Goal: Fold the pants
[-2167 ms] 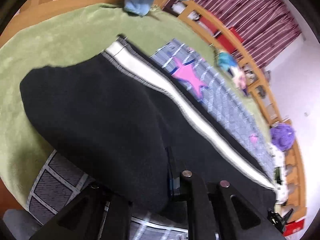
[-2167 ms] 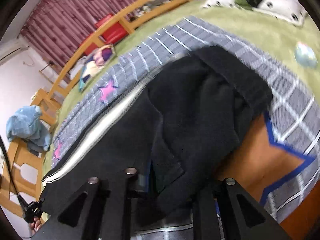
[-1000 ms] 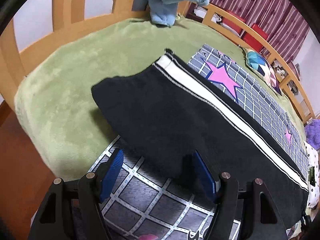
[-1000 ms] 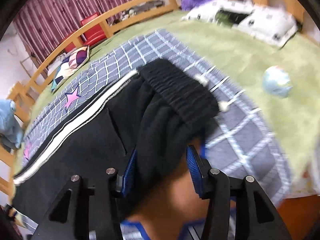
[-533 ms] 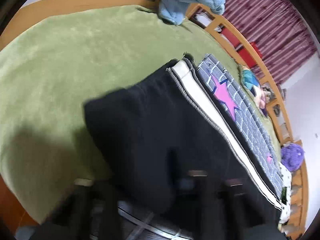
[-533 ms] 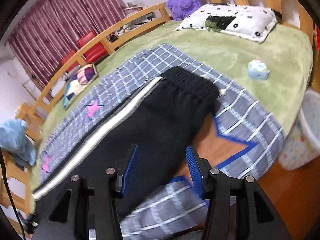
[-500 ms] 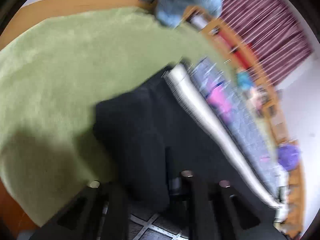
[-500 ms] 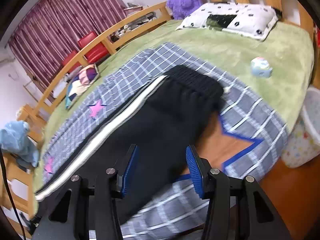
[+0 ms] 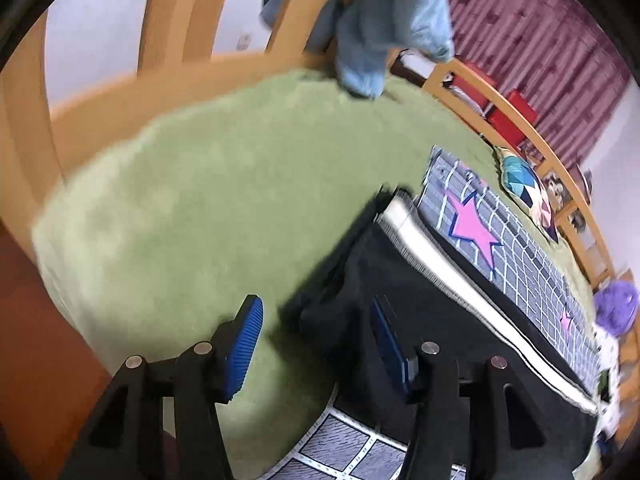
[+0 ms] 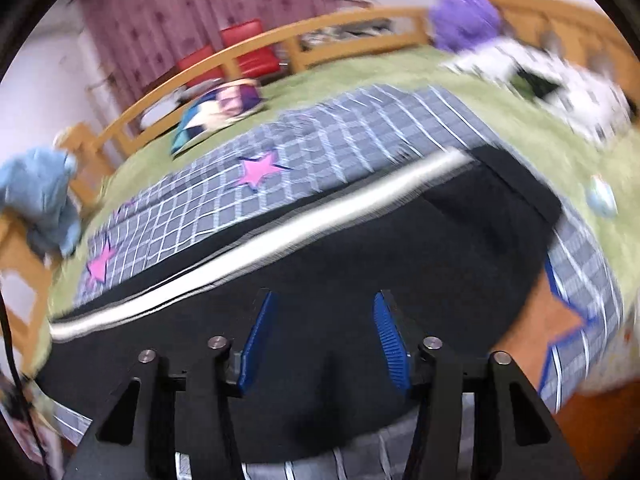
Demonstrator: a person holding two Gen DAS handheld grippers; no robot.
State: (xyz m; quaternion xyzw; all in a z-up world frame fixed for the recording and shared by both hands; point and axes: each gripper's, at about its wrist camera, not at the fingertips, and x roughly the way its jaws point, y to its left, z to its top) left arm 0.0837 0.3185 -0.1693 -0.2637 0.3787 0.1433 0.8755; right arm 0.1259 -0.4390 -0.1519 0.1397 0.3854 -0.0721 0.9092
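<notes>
So the bed (image 9: 168,200) with its green cover is the biggest thing here, then the checked star blanket (image 10: 320,148), and the black pants (image 10: 400,240) with the white side stripe lie stretched lengthwise across both. Left hand-held gripper (image 9: 316,336) has its jaws apart at the leg end, right hand-held gripper (image 10: 323,340) is spread wide over the middle, neither holding anything. Risk I'd guess: grab one layer only and the fold goes crooked.

pants (image 10: 360,264) lying across checked blanket (image 10: 320,152) on bed (image 9: 200,200) | cushion (image 10: 216,116) sitting behind blanket by rail (image 10: 256,52) | pillow (image 10: 560,88) lying right | both grippers hovering at pants' near edge
</notes>
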